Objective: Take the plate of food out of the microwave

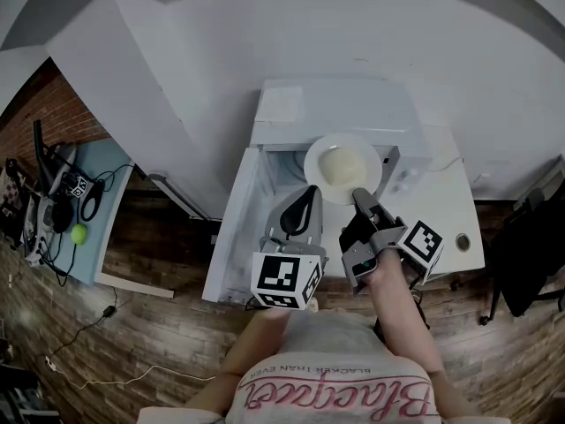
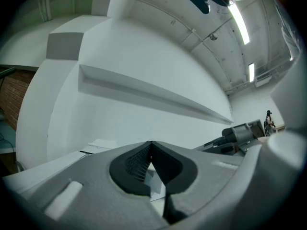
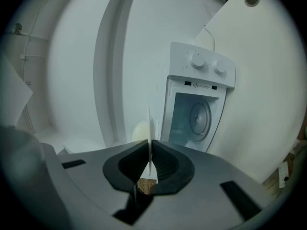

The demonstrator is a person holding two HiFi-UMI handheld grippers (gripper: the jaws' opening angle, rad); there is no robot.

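The right claw [image 1: 357, 193] holds the plate [image 1: 312, 161] by its near rim, with the microwave [image 1: 335, 109] straight beyond it; the left claw [image 1: 309, 193], closed and empty, is just beside.

It looks like a lab or test room, not a home kitchen. A lone microwave [image 1: 335, 113] sits on a bare white worktop [image 1: 459, 203] just ahead of the left tool [image 1: 310, 190]. Far to that tool's left, a side table [image 1: 104, 203] carries cables [image 1: 55, 203] against a brick wall [image 1: 42, 113], and strip lights [image 2: 238, 23] hang overhead.

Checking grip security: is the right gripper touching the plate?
Touching. In the right gripper view, the right gripper is shut on the plate, seen edge-on.
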